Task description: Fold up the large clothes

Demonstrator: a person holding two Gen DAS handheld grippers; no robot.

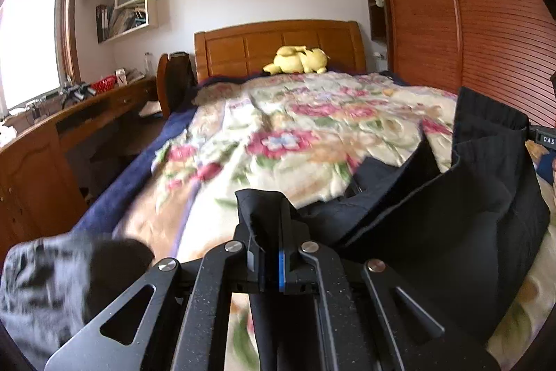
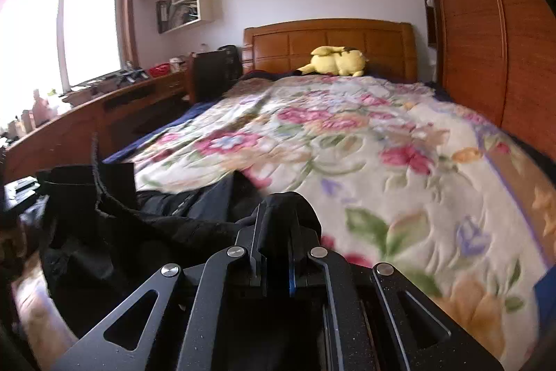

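The dark garment [image 1: 451,197] is held slack above the floral bedspread [image 1: 278,134], pinched at two edges by the left tongs [image 1: 266,225] and right tongs [image 2: 278,225]. Soft, limp cloth; edges and corners are judged best gripped.

Left gripper [image 1: 267,225] clamped tight on a bunch of black cloth [image 1: 451,197], tilted slightly downward, right gripper [image 2: 278,225] likewise pinched on the cloth's other end, pointing slightly downward

We see daylight glaring white through the window [image 2: 52,26]; the quilt [image 1: 278,141] is motion-blurred and fisheye bends the edges.
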